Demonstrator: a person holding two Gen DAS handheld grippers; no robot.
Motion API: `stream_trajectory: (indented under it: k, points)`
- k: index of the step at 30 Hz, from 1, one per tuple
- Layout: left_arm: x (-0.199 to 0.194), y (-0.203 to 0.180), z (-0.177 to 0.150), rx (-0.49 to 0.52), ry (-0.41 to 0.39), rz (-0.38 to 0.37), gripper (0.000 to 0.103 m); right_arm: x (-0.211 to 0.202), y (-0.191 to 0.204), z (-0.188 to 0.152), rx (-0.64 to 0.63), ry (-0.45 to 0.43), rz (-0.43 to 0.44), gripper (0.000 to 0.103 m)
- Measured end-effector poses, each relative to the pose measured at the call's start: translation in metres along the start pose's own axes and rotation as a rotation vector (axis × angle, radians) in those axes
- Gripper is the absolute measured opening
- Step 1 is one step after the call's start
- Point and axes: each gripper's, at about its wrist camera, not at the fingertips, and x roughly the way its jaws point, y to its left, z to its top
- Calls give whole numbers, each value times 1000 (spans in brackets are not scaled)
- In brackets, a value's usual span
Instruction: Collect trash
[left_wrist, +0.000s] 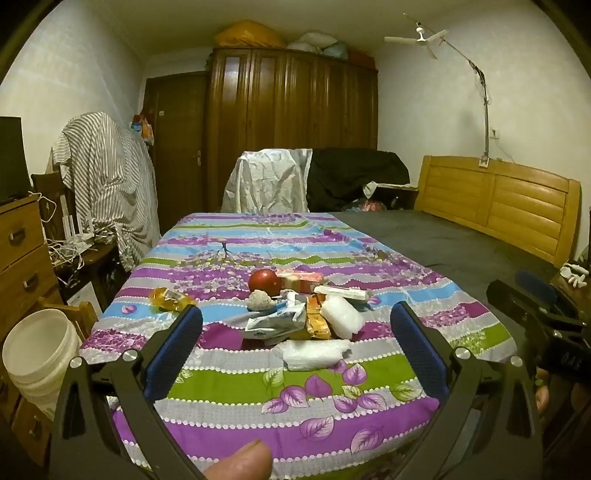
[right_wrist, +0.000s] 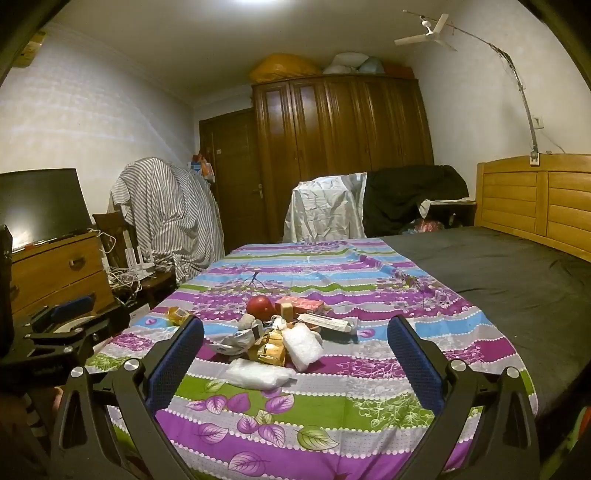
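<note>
— Nearest the left wrist lens, a thumb tip (left_wrist: 240, 459) is showing at the bottom edge, and the left gripper (left_wrist: 295, 345) is hanging over the striped floral sheet (left_wrist: 229, 391) with its blue pads spread wide and nothing between them.

— Is the right gripper (right_wrist: 295, 350) doing the same?

— Yes, its jaws are standing fully apart too, gripping nothing, tilting slightly down at the bed.

— Where is the trash lying?

— The trash pile (left_wrist: 306, 314) is sitting on the sheet just beyond both sets of fingertips: crumpled white plastic (left_wrist: 314, 354) closest, then a gold wrapper (right_wrist: 269, 349), a red ball (left_wrist: 264, 281) and a pink box (right_wrist: 301, 305) behind. A yellow wrapper (left_wrist: 170, 298) is lying apart to the left.

— Anything beside the bed?

— A white bucket (left_wrist: 40, 350) is standing at the bed's left side, below the wooden drawers (left_wrist: 22, 254).
</note>
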Motion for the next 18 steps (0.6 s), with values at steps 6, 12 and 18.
stream_trajectory:
  k: [6,12,18]
  points:
    - [1,-1,1,0,2,4,98,0,0,-1,1,1,-1,99]
    - [2,0,2,0,4,6,98,2,1,-2,-1,2,0,99]
    - [3,1,2,-4,5,9,98,4,2,-3,-4,-2,0,99]
